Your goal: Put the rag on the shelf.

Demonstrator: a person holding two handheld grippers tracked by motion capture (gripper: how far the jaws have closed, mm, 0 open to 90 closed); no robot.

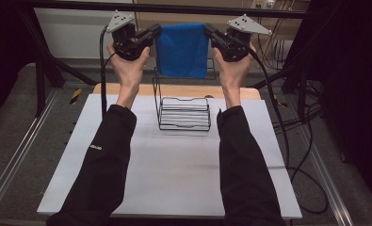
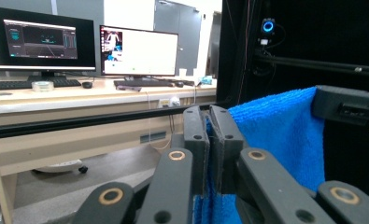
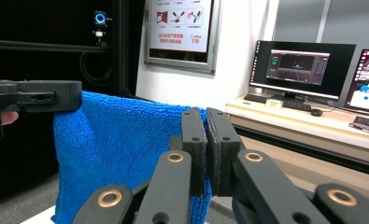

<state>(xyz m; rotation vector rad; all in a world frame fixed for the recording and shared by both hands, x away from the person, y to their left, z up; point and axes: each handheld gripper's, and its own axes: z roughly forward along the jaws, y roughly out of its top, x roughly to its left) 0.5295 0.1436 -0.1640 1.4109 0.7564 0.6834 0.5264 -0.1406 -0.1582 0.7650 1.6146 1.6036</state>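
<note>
In the high view, the blue cloth [image 1: 182,51] hides the top of the wire rack [image 1: 183,113] at center. The worktop [image 1: 174,174] is cut off along the bottom edge by the sleeves [image 1: 101,165]. The poster [image 3: 180,25] text, upper center of the right gripper view, is too small to read.

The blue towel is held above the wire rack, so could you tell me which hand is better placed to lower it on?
Neither clearly: the left gripper and right gripper each pinch a top corner of the blue towel, level above the wire rack.
</note>
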